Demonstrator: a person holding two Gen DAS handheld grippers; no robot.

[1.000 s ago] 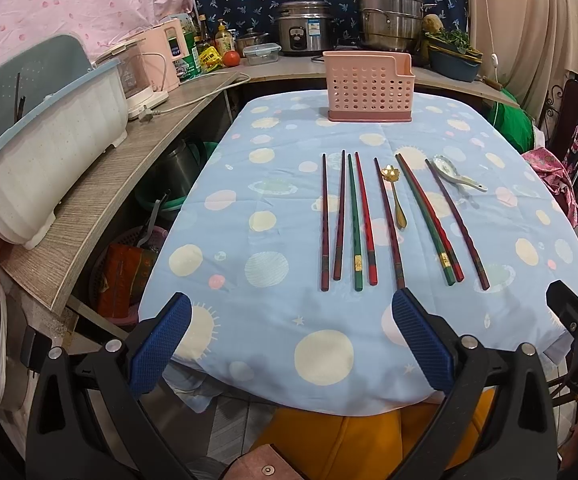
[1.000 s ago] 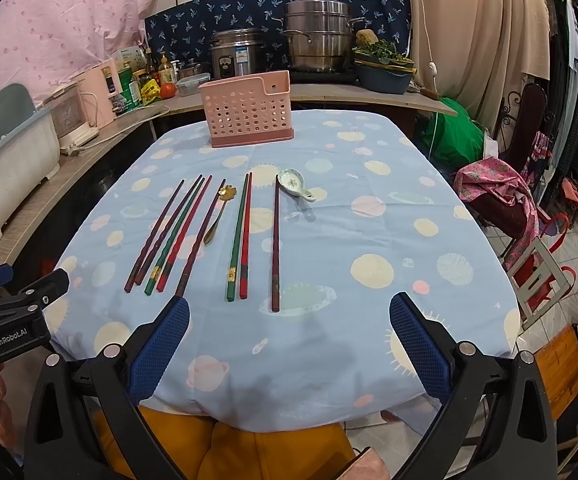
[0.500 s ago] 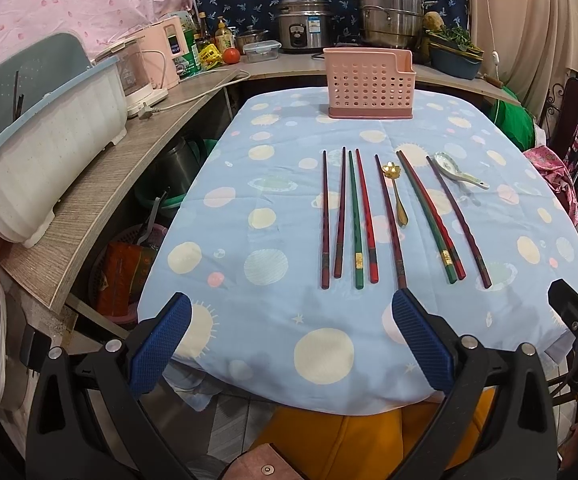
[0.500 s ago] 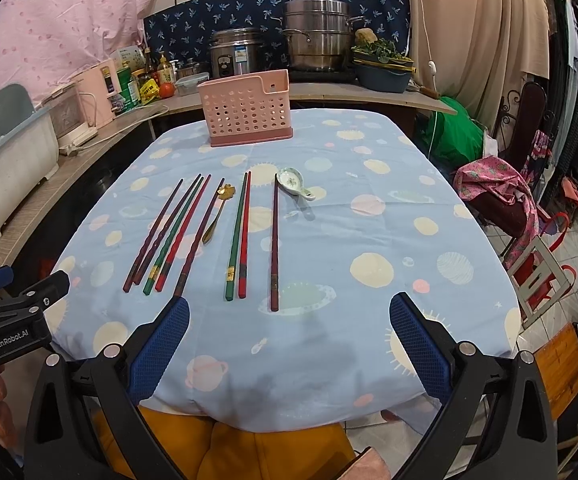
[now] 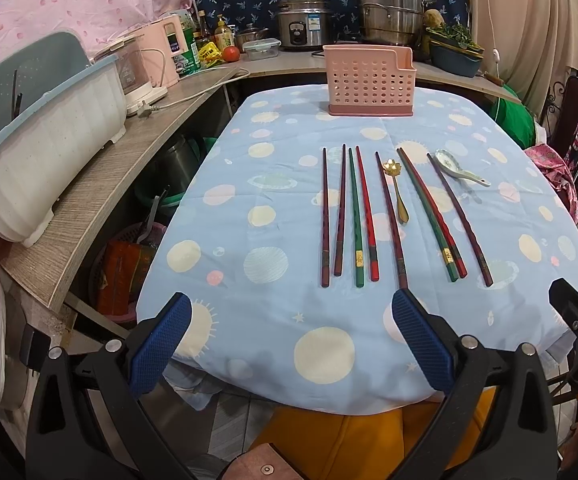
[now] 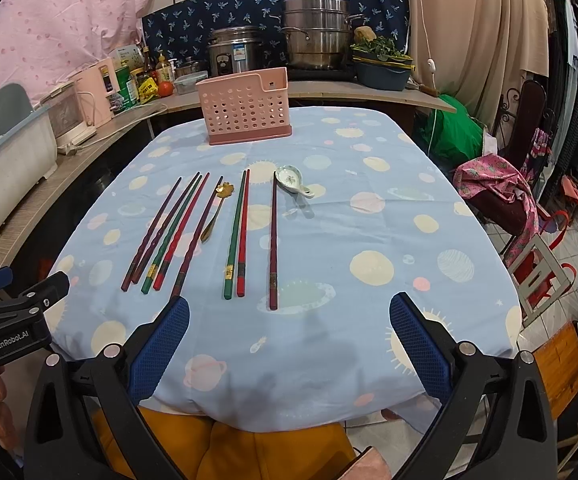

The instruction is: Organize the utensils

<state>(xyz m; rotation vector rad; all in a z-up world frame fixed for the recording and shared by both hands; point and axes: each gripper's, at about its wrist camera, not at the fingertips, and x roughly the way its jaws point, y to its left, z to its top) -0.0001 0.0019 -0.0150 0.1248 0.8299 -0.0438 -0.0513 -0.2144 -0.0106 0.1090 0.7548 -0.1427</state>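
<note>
Several red, green and dark chopsticks lie side by side on the blue dotted tablecloth. Among them lies a gold spoon, and a white ceramic spoon lies at the right end. A pink perforated utensil basket stands upright at the table's far end. My left gripper and my right gripper hang open at the near table edge, short of the chopstick ends, with nothing between their blue pads.
A wooden counter runs along the left with a white dish rack, a pink appliance and bottles. Steel pots stand behind the table. A chair with pink cloth is at the right. The person's orange-clad lap is below.
Both views have crept slightly forward and down toward the table; nothing on the table has moved and both grippers stay open.
</note>
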